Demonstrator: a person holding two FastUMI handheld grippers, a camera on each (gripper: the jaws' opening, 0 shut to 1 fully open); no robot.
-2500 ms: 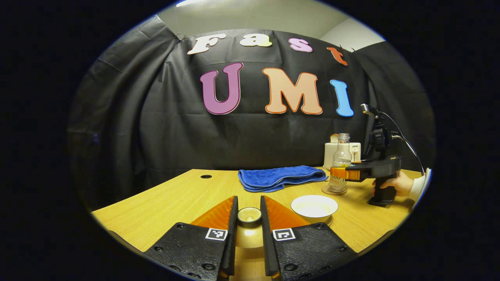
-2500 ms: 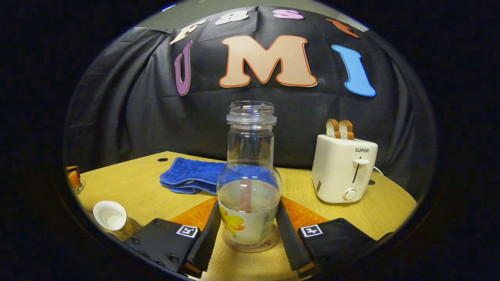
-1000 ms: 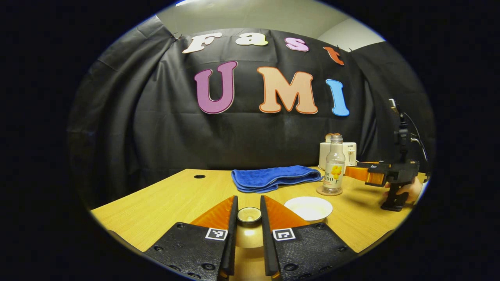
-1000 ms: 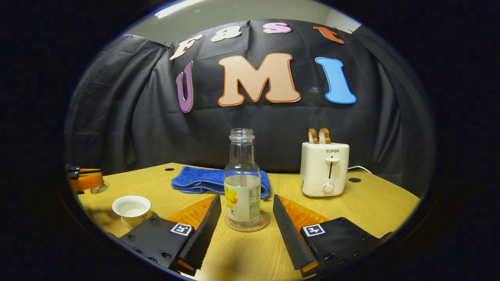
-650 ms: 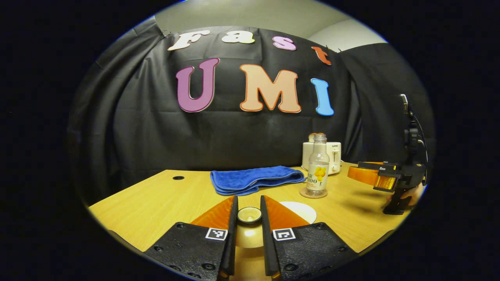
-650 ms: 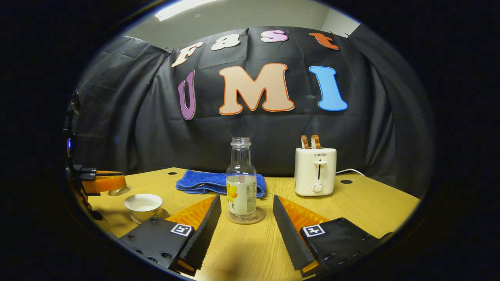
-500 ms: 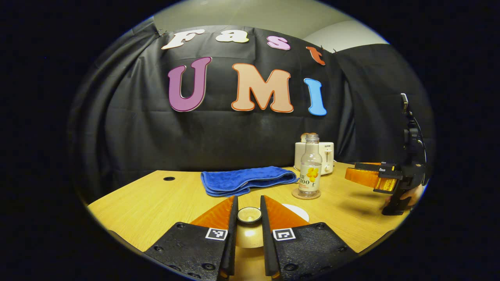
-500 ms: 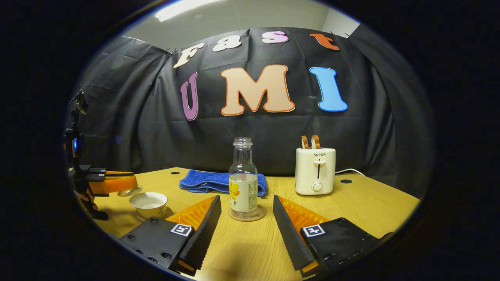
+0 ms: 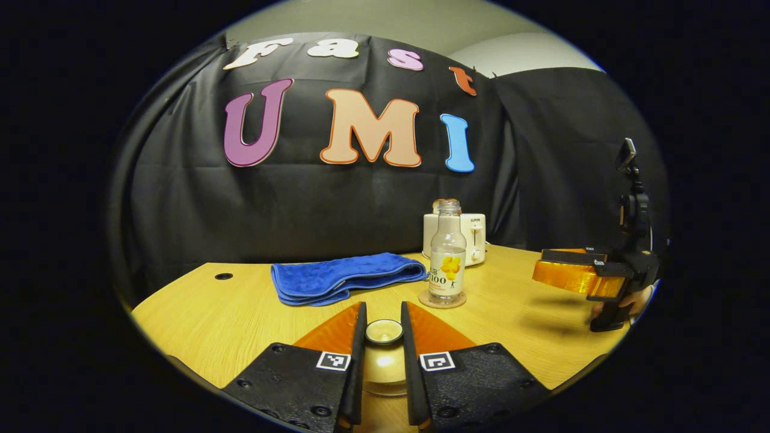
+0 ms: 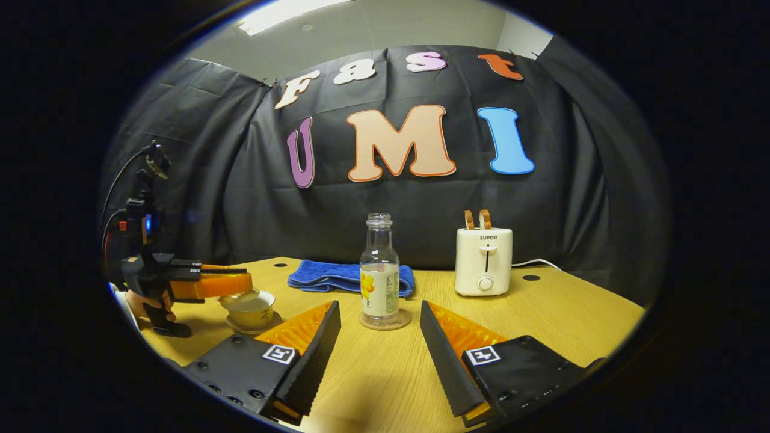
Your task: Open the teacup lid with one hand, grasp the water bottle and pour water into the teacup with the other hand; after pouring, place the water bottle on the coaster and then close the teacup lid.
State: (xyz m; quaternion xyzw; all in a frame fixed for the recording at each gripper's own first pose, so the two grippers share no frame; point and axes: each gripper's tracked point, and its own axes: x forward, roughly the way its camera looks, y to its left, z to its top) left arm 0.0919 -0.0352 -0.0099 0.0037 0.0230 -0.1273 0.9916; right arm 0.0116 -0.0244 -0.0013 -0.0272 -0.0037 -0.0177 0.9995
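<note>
The left tool [image 9: 383,337] was closed on the knob of the teacup lid [image 9: 384,331], both fingers pressing it; in the right gripper view that lid [image 10: 239,296] hung just above the teacup [image 10: 252,310], tilted, not seated. The teacup stood on its saucer on the table [image 10: 541,313]; what it held could not be told. The water bottle [image 10: 379,273] stood upright on the coaster [image 10: 385,320], uncapped and partly filled with clear water. The right tool [image 10: 380,343] was spread wide, empty, short of the bottle. Behind lay a blue towel [image 10: 325,278] and a toaster [image 10: 483,262] holding two bread slices.
</note>
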